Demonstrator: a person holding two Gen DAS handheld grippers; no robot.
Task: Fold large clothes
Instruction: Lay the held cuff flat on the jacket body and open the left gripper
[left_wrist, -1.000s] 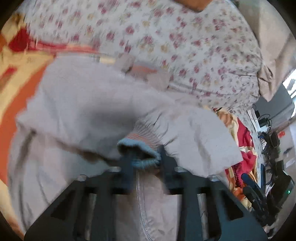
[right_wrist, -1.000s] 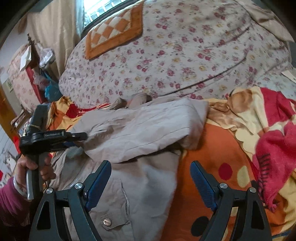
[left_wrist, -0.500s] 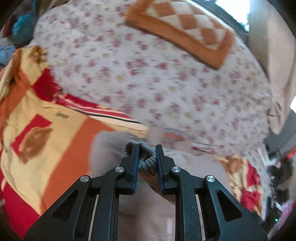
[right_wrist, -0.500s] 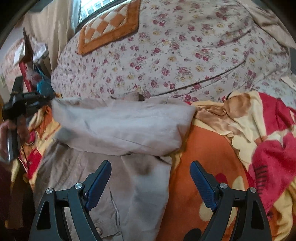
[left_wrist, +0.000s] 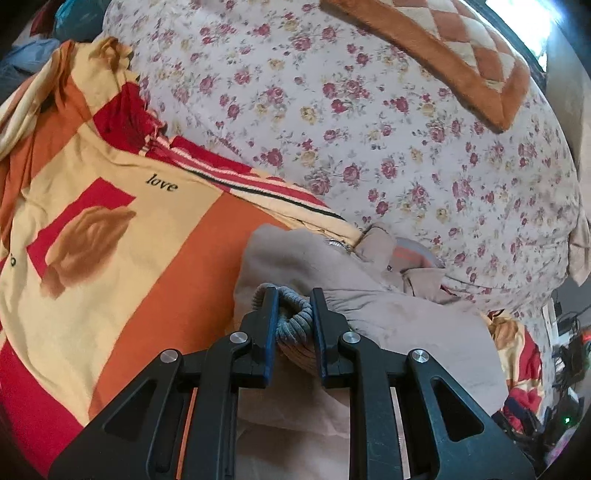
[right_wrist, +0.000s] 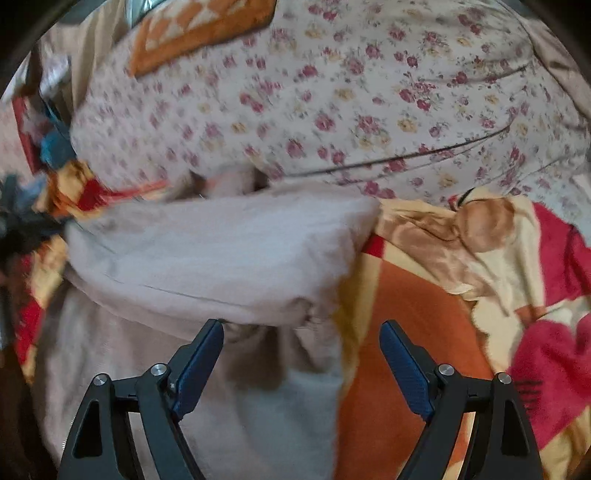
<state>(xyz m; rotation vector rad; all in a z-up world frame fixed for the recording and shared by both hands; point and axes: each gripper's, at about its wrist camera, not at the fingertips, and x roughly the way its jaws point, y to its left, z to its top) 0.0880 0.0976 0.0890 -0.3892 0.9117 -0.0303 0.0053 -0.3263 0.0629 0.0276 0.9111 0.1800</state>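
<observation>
The left gripper (left_wrist: 293, 314) pinches the ribbed grey-blue cuff (left_wrist: 295, 323) of a beige jacket (left_wrist: 406, 332); both pads press on the knit, which bulges out between them. The cuff's sleeve (right_wrist: 221, 251) lies folded across the jacket's body, running from the far side of the garment to the held end (clearest in the right wrist view, though that frame is blurred). Near the collar (left_wrist: 376, 243), a patch of orange-and-grey lining shows.

The jacket lies on an orange, yellow and red blanket (left_wrist: 110, 258) bearing the printed word "love" and brown heart shapes. Behind both rises a large bundle in a white cover with small red flowers (left_wrist: 369, 129), and on top of it rests an orange-and-cream checked cushion (left_wrist: 443, 48).

The right gripper (right_wrist: 301, 332) is spread wide with nothing between its blue pads (right_wrist: 402, 365). It hovers over the jacket's right edge, where beige cloth meets the blanket, just below the folded sleeve's shoulder end. In the right wrist view the left gripper appears only as a dark blur at the left margin.
</observation>
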